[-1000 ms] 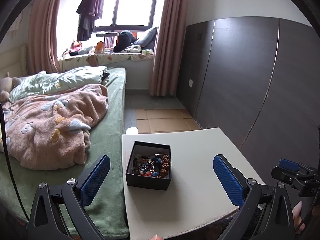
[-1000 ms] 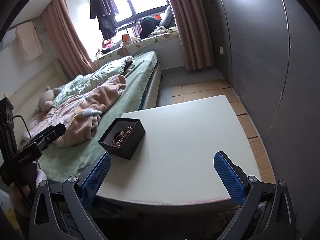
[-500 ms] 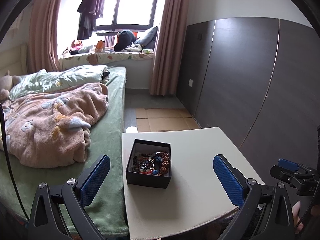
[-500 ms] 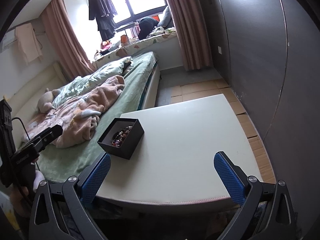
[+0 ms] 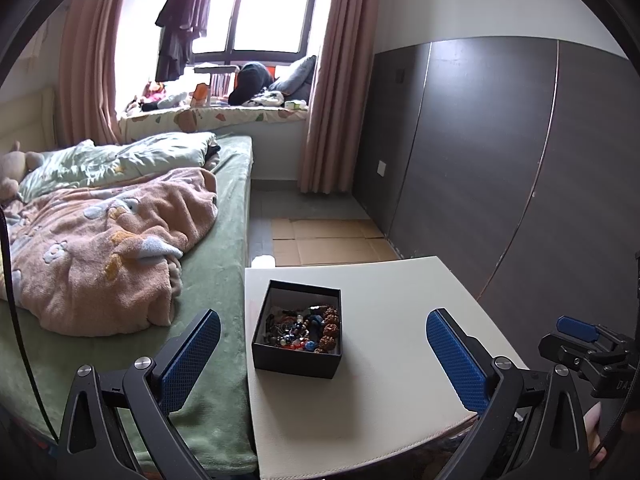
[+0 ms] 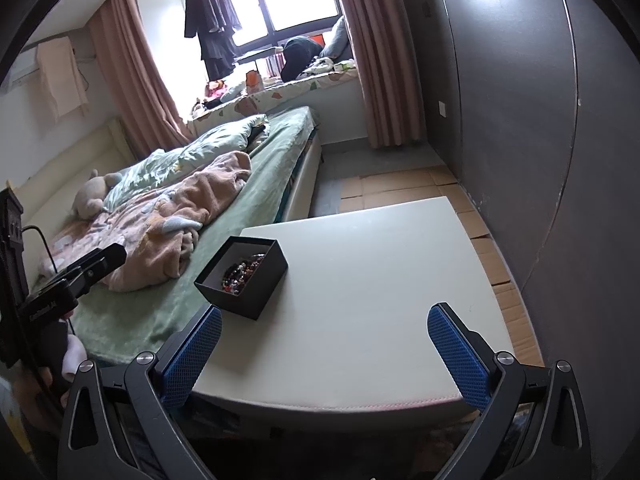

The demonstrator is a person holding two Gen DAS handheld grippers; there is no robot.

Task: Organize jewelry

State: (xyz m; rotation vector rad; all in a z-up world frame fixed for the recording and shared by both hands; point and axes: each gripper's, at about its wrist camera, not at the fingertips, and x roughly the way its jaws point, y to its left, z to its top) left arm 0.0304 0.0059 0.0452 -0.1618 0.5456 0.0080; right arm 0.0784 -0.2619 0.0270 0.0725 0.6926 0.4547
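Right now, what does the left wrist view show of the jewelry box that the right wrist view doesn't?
Only the left wrist view looks nearly straight down into the black box, so separate pieces show: brown beads along its right side, and blue and red ones. Only the right wrist view shows the box's outer side wall and the bare tabletop to its right. Both show the box near the table's bed-side edge, with the left gripper and right gripper open, touching nothing.

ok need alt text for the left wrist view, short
An open black box full of tangled beaded jewelry sits on a white table, framed by the left gripper with its jaws wide apart and empty. A bed with a pink blanket lies to the left.
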